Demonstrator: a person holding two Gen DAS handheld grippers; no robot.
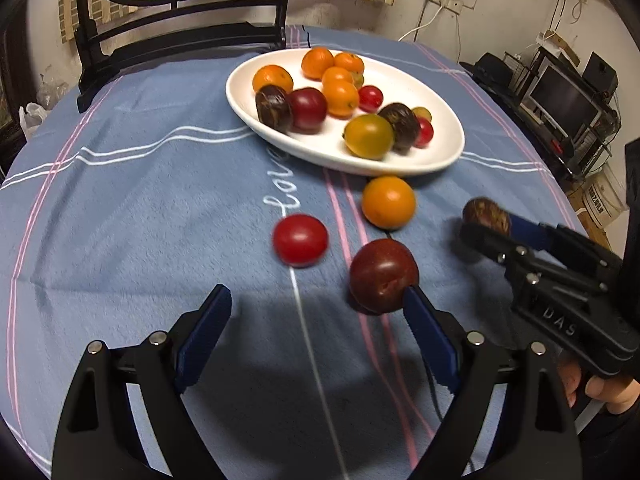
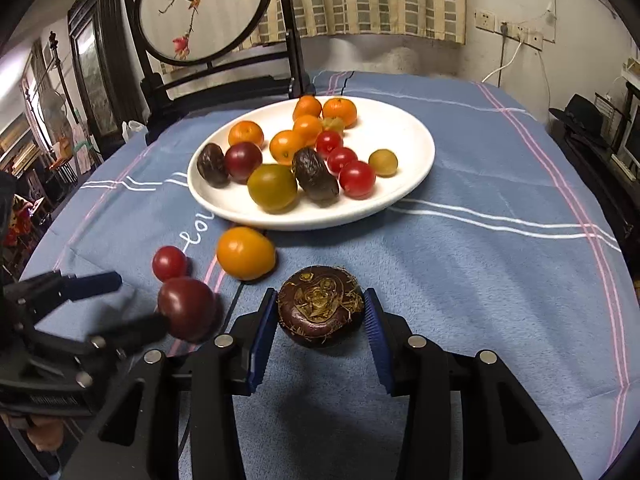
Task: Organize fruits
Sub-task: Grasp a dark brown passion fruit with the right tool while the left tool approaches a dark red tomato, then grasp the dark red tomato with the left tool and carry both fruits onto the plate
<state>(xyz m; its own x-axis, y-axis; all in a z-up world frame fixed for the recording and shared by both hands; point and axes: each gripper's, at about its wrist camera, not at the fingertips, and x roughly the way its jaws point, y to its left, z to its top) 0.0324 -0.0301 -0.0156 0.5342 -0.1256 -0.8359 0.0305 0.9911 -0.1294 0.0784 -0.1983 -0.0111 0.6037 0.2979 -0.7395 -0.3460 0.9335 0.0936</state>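
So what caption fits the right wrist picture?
Right gripper holding a dark brown water chestnut before a white plate of fruit.

I see a glossy white plate [image 2: 416, 136] on a soft, matt blue cloth [image 2: 460, 264]. My right gripper's [image 2: 320, 312] fruit [image 2: 320, 306] looks rough and scuffed — the near plum [image 1: 383, 275] smooth, shiny.

Left tongs [image 1: 318, 314] agape, right tongs [image 2: 320, 320] clamped.

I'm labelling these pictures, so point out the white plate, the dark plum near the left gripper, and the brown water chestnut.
plate [image 2: 404, 128]: right wrist view, bare inner surface at its right.
plum [image 1: 382, 274]: left wrist view, middle of its skin.
water chestnut [image 2: 320, 306]: right wrist view, centre of its top face.
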